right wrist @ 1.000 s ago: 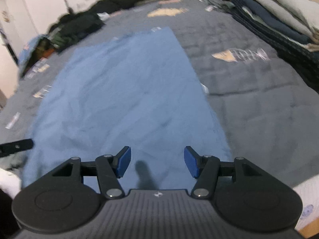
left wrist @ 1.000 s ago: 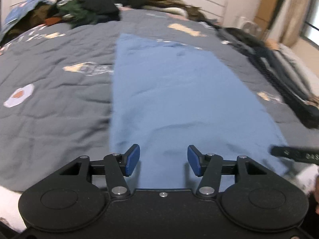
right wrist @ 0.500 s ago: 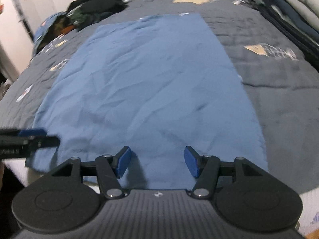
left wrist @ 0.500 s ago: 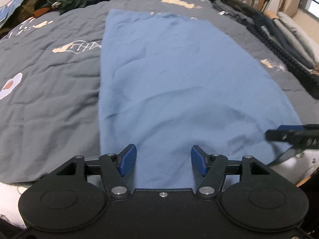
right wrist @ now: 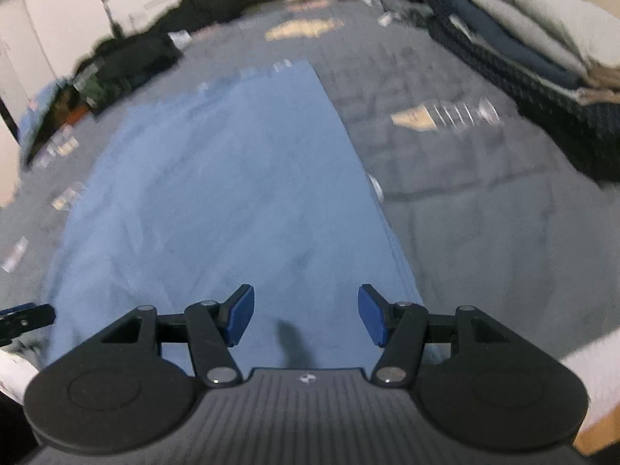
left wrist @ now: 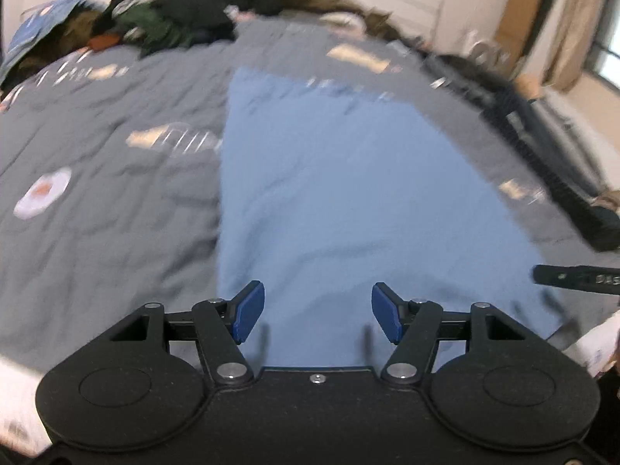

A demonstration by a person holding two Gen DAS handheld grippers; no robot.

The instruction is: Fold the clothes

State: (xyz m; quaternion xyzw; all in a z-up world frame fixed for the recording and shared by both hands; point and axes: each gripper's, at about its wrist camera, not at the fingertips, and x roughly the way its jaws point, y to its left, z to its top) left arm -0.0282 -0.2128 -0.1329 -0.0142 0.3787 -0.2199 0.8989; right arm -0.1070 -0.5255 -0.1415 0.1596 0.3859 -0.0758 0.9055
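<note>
1. Our left gripper (left wrist: 317, 312) and right gripper (right wrist: 306, 314) have lifted and pulled back since half a second ago; jaws wide apart, holding nothing.
2. Blue cloth (left wrist: 348, 193) lies flat on the grey bedspread (left wrist: 108, 178), ahead of and below both jaws.
3. We judge no fold started; near edge needs grabbing.

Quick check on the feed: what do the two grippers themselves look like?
Both look alike: matte black bodies with two round discs, black linkage arms with silver pivot screws, and blue pads. The left gripper has a smooth top plate; the right gripper has a ribbed grey one with a small logo. No cables visible.
</note>
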